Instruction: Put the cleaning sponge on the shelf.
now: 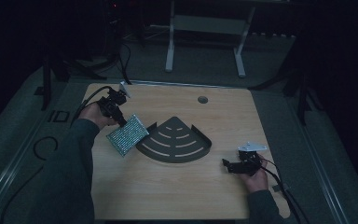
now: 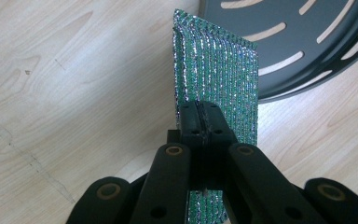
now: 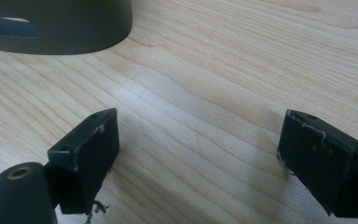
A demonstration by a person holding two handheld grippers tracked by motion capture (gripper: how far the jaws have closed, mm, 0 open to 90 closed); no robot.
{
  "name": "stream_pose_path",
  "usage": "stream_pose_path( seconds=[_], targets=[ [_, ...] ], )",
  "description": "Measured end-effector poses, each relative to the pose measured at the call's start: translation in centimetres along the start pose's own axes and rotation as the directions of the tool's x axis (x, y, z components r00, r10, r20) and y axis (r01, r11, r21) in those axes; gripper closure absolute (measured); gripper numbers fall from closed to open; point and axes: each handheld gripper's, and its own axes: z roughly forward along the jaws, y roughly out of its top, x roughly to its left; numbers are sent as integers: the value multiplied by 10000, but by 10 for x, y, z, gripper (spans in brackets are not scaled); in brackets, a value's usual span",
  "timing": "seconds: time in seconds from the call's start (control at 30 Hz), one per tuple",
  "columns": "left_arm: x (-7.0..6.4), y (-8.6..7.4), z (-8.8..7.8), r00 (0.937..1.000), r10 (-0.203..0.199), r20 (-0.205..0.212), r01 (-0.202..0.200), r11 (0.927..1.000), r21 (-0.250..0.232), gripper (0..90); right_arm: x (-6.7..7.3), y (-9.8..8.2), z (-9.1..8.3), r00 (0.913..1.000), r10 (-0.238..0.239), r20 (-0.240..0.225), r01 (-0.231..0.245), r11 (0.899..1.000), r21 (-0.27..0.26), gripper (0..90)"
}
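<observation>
**Sparkly scouring pad held at the shelf's left edge**

Left gripper (image 1: 120, 120) is clamped on one edge of the green-and-silver scouring pad (image 1: 127, 135); in the left gripper view the jaws are pinched together on the pad (image 2: 223, 74), which stands out from them, lifted off the table (image 1: 135, 196). Pad sits just left of the dark fan-shaped slotted shelf (image 1: 175, 142), its far corner close to the shelf's raised rim (image 2: 270, 95); contact cannot be told.

Right gripper (image 1: 230, 165) rests low over the table near the shelf's right corner, jaws spread wide, nothing between them (image 3: 196, 154).

Judgement: step in hand looks like carrying the pad into the shelf. To do it well, keep the pinch firm since only one edge is held and the pad is floppy; lift the trailing corner above the rim before crossing, then lower it flat onto the slotted floor.

Room: bare wood left of and in front of the shelf; the table's left edge is near the left hand. The right gripper is well apart from the pad's likely path.
</observation>
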Motion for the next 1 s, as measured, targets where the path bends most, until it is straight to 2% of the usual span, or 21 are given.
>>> stream_pose_path(
  seconds=[0.33,1.0],
  targets=[
    [-2,9,5,10000,62,-68,-62,10000,-66,898,0,0,0,10000,3,1,-3,10000,-1,120],
    [-8,25,19,9996,280,-41,-280,9996,96,898,0,0,0,10000,4,-3,-4,10000,0,120]
  ],
)
